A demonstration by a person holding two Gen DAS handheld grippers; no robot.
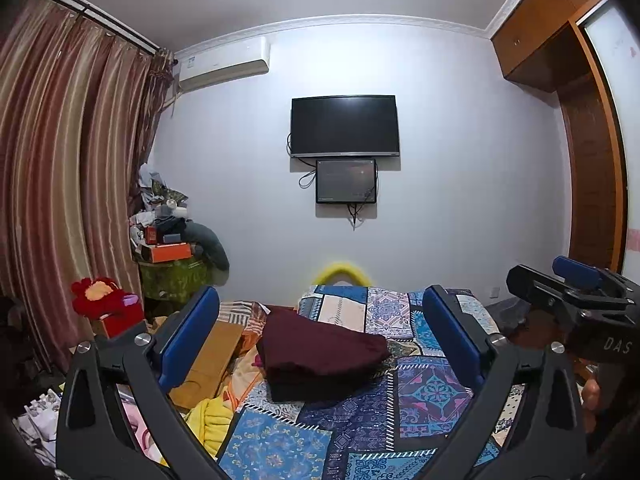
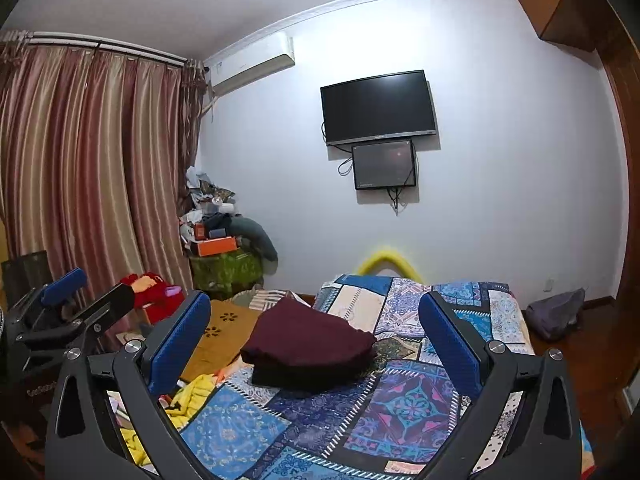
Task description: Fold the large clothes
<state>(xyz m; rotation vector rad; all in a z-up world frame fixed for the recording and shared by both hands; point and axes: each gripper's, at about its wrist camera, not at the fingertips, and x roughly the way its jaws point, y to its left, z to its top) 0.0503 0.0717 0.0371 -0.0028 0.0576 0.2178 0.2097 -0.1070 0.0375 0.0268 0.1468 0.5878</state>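
Your left gripper: jaws wide, holding nothing, raised above bed. Your right gripper: same, jaws wide, nothing between pads. Maroon garment, folded into compact stack, lies mid-bed on patchwork blue bedspread, toward left edge. Black TV on far wall.

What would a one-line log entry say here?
left gripper: open | right gripper: open | maroon garment: folded on patchwork bedspread
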